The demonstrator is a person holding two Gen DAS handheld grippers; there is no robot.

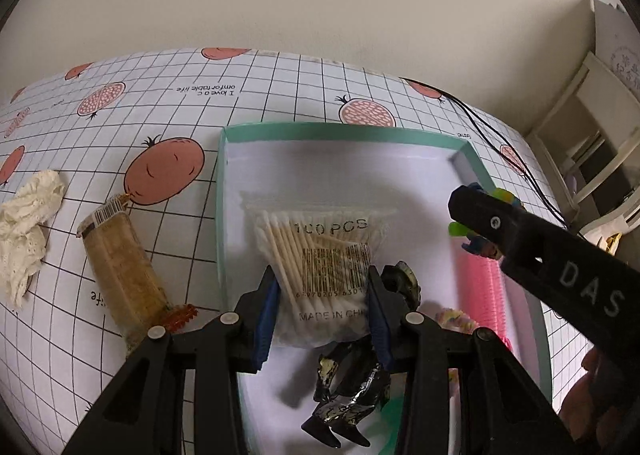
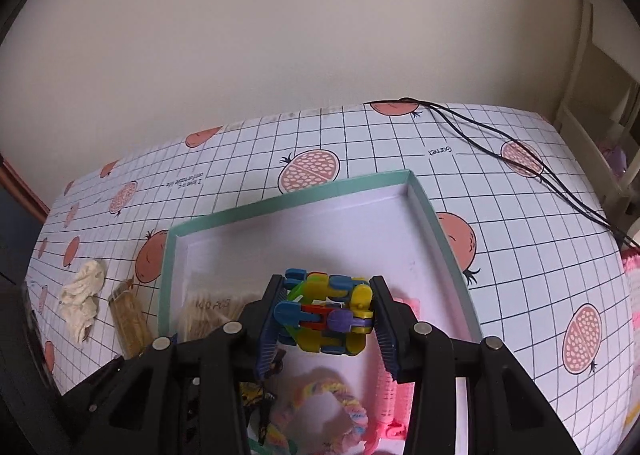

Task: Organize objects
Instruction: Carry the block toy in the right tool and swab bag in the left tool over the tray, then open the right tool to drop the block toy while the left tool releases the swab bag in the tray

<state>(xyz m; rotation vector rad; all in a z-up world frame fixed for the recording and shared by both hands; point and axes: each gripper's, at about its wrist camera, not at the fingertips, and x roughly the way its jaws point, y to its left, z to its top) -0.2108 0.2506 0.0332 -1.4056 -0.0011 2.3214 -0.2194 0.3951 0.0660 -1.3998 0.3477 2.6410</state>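
A clear bag of cotton swabs sits pinched between the blue pads of my left gripper, which is shut on it over the white inside of the teal-rimmed box. My right gripper is shut on a colourful plastic link toy above the same box. From the left wrist view the right gripper hangs over the box's right side. Inside lie a black shiny wrapper-like item, a pink hair roller and a pastel scrunchie.
On the pomegranate-print tablecloth left of the box lie a toothpick box, a small orange clip and a crumpled cream lace cloth. Black cables run across the table's far right. A cream shelf stands to the right.
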